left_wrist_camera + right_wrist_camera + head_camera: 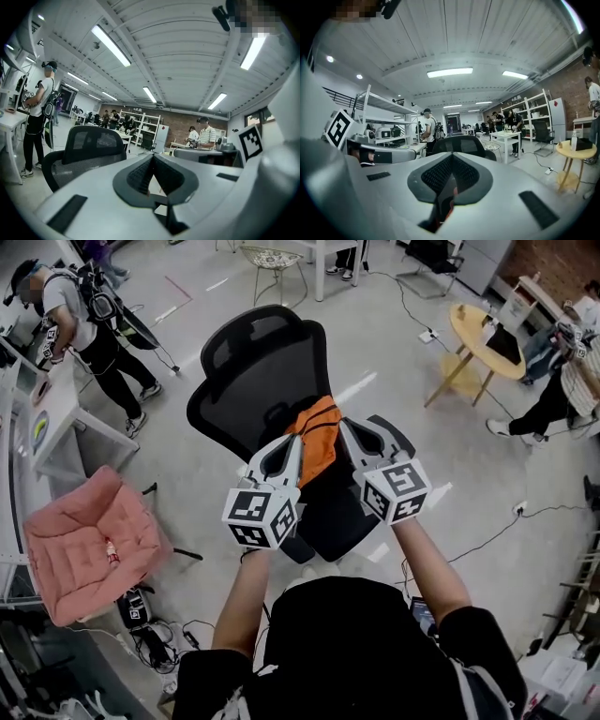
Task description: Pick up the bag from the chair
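Right grey plastic two-jaw gripper [349, 427] had its jaws pressed together w/ a sliver of orange cloth caught low in the gap, so it was pinching the soft orange fabric bag [319, 442]. Left grey plastic gripper [294, 444] was closed too, tip against the bag's top edge; couldn't tell if it had any cloth. Bag hung btwn the two tips, over the black mesh-back office chair [253, 362]; whether its bottom touched the padded seat [342, 512] was unclear. To do it well, I reckoned: raise both hands together & level, keep the pinch firm since thin slack cloth slips, lift clear of the chair. Bag looked limp & creased w/ dark trim; chair mesh taut & curved; black pads [436, 176] finely ribbed
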